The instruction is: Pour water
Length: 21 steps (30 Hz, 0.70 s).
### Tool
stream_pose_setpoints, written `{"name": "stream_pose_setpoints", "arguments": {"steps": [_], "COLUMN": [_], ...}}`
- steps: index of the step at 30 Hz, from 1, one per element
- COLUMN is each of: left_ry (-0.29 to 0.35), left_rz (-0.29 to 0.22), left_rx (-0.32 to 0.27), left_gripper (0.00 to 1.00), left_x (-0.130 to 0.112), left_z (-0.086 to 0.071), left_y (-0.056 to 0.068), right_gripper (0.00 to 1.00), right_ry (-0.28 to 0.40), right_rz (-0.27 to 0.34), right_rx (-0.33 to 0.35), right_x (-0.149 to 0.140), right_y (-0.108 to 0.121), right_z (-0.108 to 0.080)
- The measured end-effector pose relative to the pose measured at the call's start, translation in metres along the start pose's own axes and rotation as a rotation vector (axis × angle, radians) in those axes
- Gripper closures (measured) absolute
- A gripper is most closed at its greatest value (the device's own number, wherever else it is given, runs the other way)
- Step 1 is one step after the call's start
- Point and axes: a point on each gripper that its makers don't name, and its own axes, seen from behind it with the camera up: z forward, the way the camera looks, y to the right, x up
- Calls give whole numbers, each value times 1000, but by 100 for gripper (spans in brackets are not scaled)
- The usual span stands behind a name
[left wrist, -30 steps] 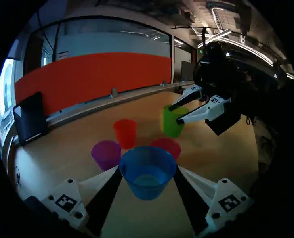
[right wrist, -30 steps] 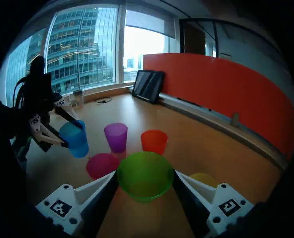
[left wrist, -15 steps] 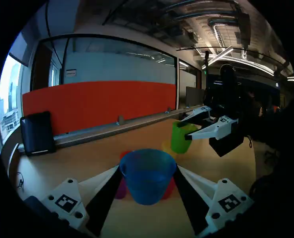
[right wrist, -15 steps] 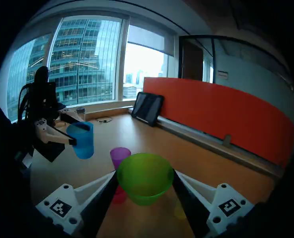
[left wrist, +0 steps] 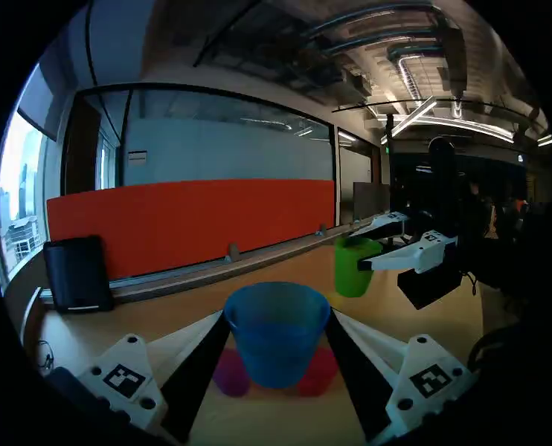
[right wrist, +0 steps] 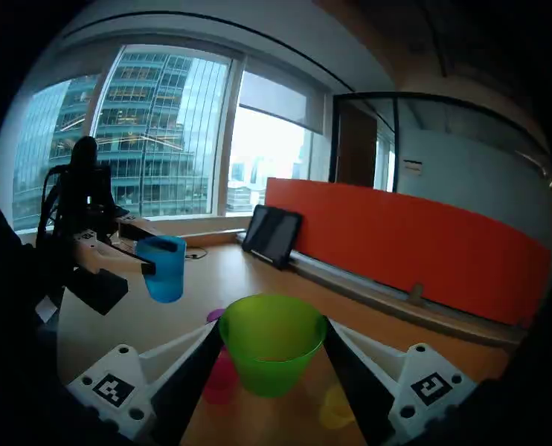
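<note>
Blue cup (left wrist: 277,338) is pinched upright in my left gripper (left wrist: 277,318), above the table (left wrist: 168,311); my right gripper (right wrist: 274,327) pinches the green cup (right wrist: 274,353) likewise. I judge both are held level and apart (water not visible) to avoid spilling before pouring.

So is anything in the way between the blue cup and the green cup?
Nothing visible. Only open air separates the blue cup from the green cup; the purple cup and pink cup sit lower.

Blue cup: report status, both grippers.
Left gripper shut on blue cup, upright. Right gripper shut on green cup. Both held above table. Gap between cups clear.
</note>
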Motion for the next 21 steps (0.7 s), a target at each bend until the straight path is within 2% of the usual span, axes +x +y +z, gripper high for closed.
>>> {"name": "stream_pose_setpoints", "arguments": {"steps": [9, 21], "left_ry": [32, 50], "left_rz": [28, 58], "left_rx": [0, -3], "left_gripper": [13, 12], "left_x": [21, 36], "left_z": [-1, 1], "left_y": [0, 6], "right_gripper": [5, 6], "right_ry": [70, 101], "right_rz": [6, 8], "right_rx": [-5, 1], "right_x": [32, 47], "right_y": [-2, -9], "right_z": [-2, -9]}}
